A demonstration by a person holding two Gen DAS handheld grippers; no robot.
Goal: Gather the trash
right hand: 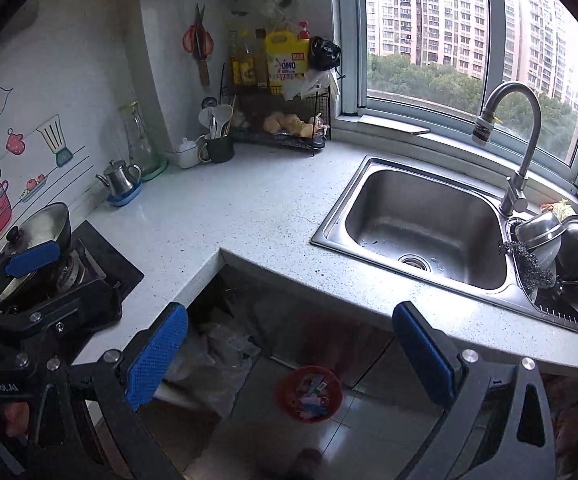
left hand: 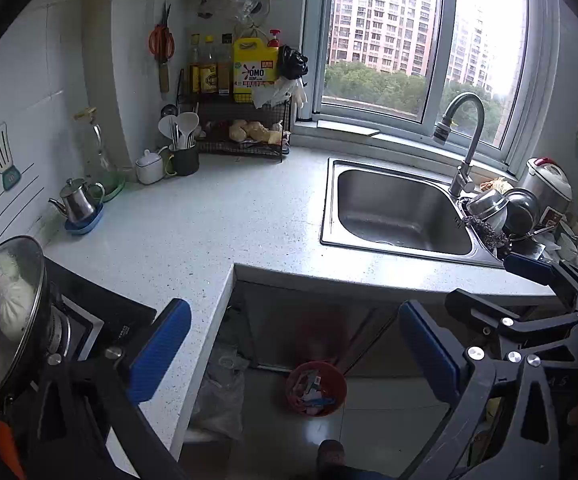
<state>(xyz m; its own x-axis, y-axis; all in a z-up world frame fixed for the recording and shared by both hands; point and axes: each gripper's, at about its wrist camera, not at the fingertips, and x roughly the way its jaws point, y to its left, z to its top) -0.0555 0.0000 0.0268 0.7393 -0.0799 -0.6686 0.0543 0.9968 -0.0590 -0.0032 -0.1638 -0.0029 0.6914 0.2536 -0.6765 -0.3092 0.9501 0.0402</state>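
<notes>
A red trash bin (left hand: 316,389) with several scraps inside stands on the floor below the counter corner; it also shows in the right wrist view (right hand: 309,394). My left gripper (left hand: 295,354) is open and empty, held above the bin. My right gripper (right hand: 291,352) is open and empty too, also above the bin. The right gripper's blue fingers (left hand: 529,269) show at the right edge of the left wrist view. The left gripper's fingers (right hand: 33,259) show at the left of the right wrist view.
A grey speckled L-shaped counter (left hand: 217,216) holds a steel sink (left hand: 401,208) with a tap, a dish rack with bowls (right hand: 557,240), a wire shelf with bottles (left hand: 245,80), a steel teapot (left hand: 79,202) and a stove with a lidded pot (left hand: 5,312). A clear bag (right hand: 217,356) lies under the counter.
</notes>
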